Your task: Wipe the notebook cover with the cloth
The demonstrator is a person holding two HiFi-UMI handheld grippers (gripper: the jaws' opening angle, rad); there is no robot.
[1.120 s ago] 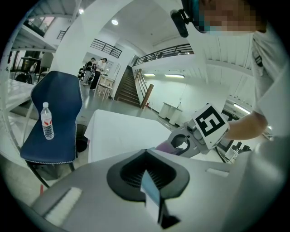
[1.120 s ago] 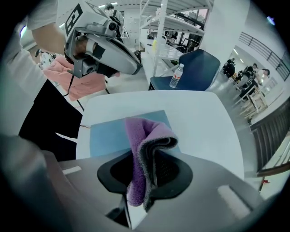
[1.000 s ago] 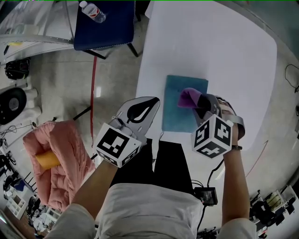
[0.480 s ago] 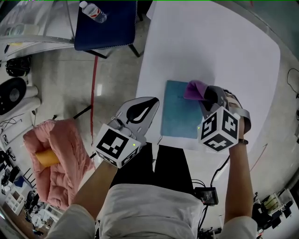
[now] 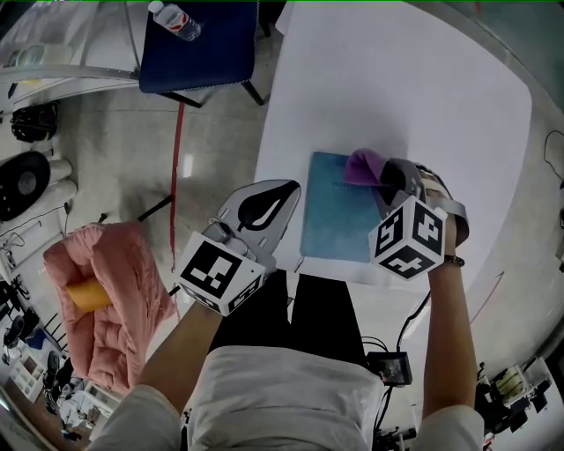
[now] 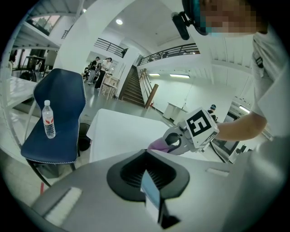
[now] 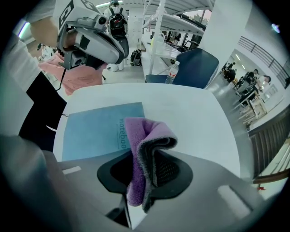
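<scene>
A teal notebook [image 5: 333,218] [image 7: 95,129] lies closed near the front edge of the white table [image 5: 397,79]. My right gripper [image 5: 381,181] [image 7: 140,179] is shut on a folded purple cloth [image 5: 365,166] [image 7: 146,145], which rests over the notebook's far right part. My left gripper [image 5: 280,198] [image 6: 152,199] hovers off the table's left front corner, left of the notebook. Its jaws look shut with nothing between them. The left gripper view shows the right gripper [image 6: 177,141] and the cloth [image 6: 157,145] from the side.
A blue chair [image 5: 198,48] with a water bottle [image 5: 174,21] on its seat stands at the table's far left. A pink quilt [image 5: 115,299] with an orange roll lies on the floor to the left. Cables run along the floor on the right.
My right gripper has carried the cloth from the middle of the notebook toward its far right corner. The left gripper has stayed where it was.
</scene>
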